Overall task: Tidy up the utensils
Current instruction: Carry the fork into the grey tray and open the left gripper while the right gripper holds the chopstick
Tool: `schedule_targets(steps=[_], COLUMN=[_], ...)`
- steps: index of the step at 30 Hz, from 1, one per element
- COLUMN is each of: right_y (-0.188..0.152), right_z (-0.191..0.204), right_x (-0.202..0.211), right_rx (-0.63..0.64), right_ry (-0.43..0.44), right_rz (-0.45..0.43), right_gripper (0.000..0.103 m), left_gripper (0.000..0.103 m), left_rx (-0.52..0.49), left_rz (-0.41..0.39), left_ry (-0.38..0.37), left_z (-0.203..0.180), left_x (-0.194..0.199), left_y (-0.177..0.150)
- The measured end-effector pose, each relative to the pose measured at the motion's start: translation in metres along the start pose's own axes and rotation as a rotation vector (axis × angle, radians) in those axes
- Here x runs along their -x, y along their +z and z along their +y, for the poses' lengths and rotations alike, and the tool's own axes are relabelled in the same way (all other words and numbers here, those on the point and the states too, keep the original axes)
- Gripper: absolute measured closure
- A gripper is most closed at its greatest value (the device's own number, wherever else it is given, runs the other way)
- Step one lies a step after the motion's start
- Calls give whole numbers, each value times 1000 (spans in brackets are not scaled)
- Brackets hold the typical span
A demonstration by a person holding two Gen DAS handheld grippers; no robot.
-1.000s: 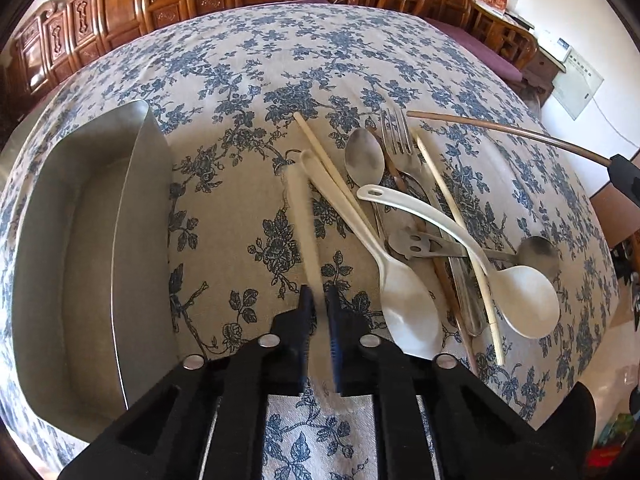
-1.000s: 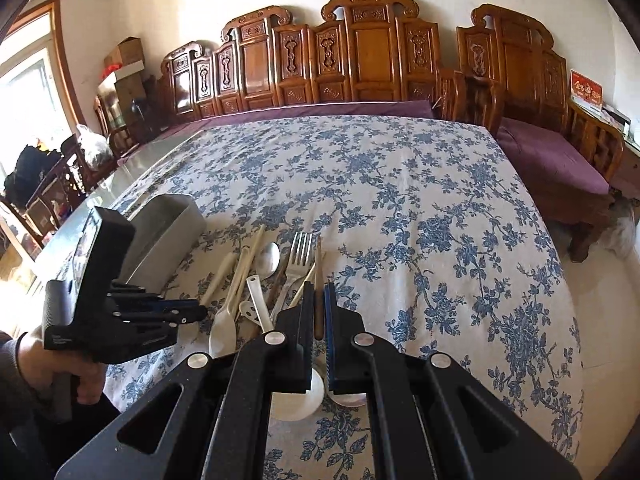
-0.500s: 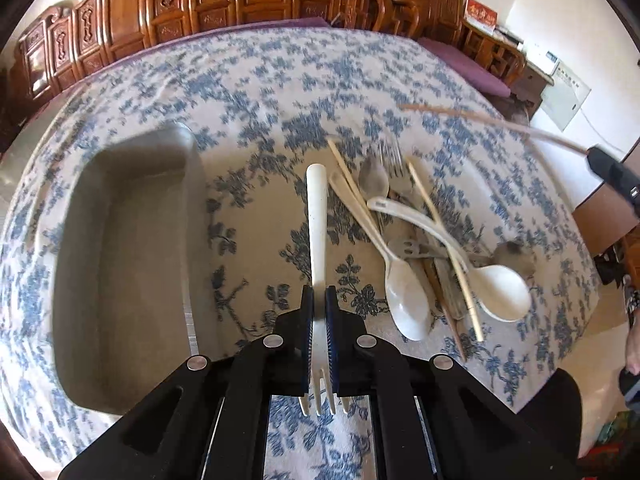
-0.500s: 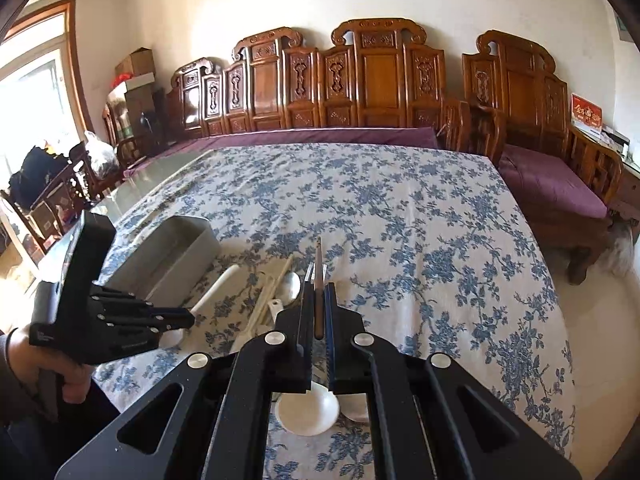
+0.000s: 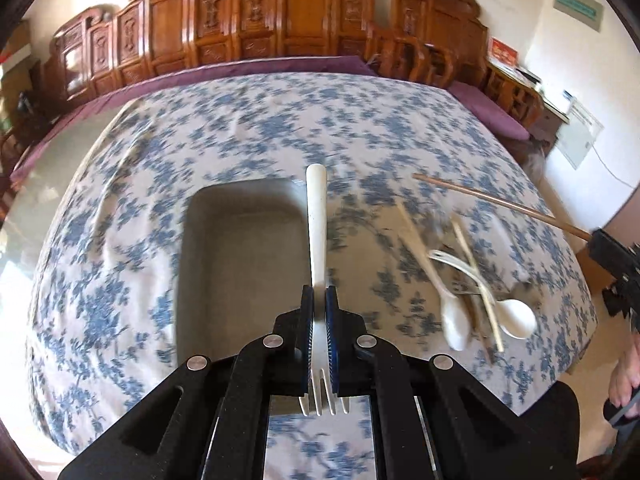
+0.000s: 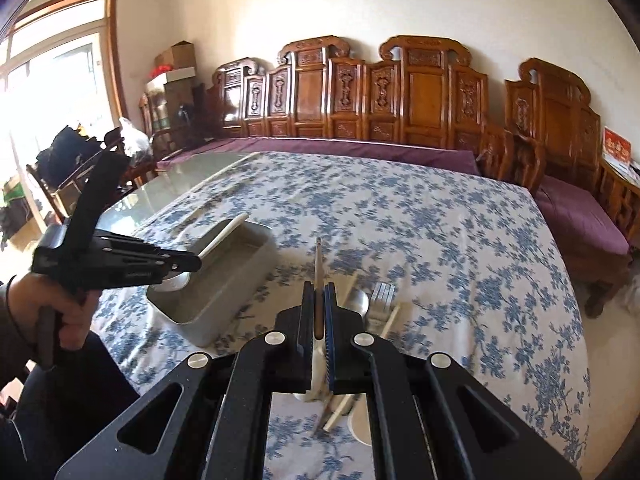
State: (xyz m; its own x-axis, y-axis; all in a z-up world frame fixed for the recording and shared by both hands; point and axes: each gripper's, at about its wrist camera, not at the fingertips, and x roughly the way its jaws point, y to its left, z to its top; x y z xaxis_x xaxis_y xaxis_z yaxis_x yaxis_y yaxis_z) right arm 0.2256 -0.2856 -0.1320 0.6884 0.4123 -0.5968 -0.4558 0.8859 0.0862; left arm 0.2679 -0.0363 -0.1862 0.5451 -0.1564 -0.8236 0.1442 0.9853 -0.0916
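A: Our left gripper (image 5: 319, 300) has its jaws shut on the white plastic fork (image 5: 317, 224), pinched low on the neck, tines pointing back at us. It looks light and stiff, probably a bit slick, so we judge the hold near the tines sound.

B: Our right gripper (image 6: 318, 312) is clamped on a thin brown chopstick (image 6: 318, 264), which sticks out straight ahead.

A: Just ahead and left of the left gripper sits the metal tray (image 5: 240, 256); the fork's handle hangs over its right wall.

B: The remaining utensils (image 5: 468, 292) lie in a heap well to the right. The flowered tablecloth (image 5: 280, 136) beyond is bare, so we have room.
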Motion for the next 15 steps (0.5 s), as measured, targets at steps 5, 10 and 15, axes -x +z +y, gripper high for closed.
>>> schedule_targets(steps=[5, 10, 15], right_y=[7, 12, 15], right_z=[19, 35, 56], right_x=[-6, -22, -38], right_rx=[10, 9, 18], right_ry=[28, 57, 83], right_rz=[-7, 5, 25], right_gripper=[97, 97, 97], left_gripper=[98, 98, 98], left_rx=[24, 25, 37], left_rz=[43, 79, 94], left_ry=[38, 57, 62], left_z=[28, 39, 46], left_x=[-21, -40, -52], left_y=[-3, -8, -8])
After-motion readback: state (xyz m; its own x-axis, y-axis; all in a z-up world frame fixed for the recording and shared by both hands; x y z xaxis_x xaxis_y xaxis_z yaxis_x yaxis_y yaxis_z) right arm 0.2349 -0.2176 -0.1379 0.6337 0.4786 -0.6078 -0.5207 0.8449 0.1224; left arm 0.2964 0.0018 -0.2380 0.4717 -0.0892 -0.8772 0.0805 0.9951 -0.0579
